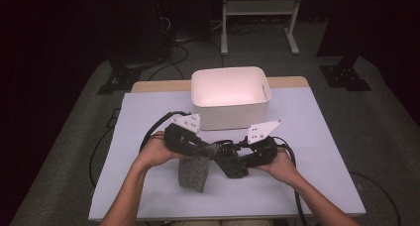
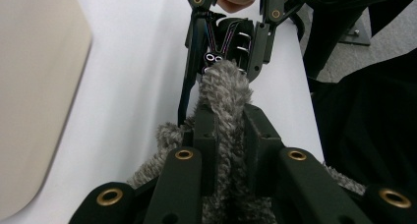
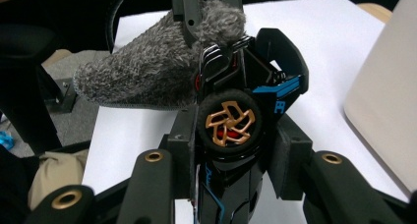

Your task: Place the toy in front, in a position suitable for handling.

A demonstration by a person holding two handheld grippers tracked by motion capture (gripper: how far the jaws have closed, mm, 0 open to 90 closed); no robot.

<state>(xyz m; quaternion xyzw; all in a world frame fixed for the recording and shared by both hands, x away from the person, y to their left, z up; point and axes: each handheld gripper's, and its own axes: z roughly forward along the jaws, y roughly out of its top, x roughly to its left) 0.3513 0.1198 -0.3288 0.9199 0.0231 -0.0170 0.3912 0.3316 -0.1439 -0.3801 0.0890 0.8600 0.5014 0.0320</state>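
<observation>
While both grippers meet above the near-middle of the table (image 1: 307, 137), two items hang between them. Item one — a grey fuzzy cloth (image 1: 194, 172), shaggy pile, folded thick; the left gripper (image 2: 226, 126) has its jaws clamped tight on the upper end, and the rest droops toward the near edge, long axis running top to bottom. Item two — a black toy car (image 3: 236, 130) with blue trim and a copper-spoked wheel; the right gripper (image 3: 231, 135) pinches it across the body at the wheel. In the high view its long axis slants from the right hand (image 1: 280, 164) down toward the near edge. The cloth's top end touches the car's upper end. Beyond them, toward the far edge, stands a white open bin (image 1: 230, 98) — just behind the grippers, apart from both items.
</observation>
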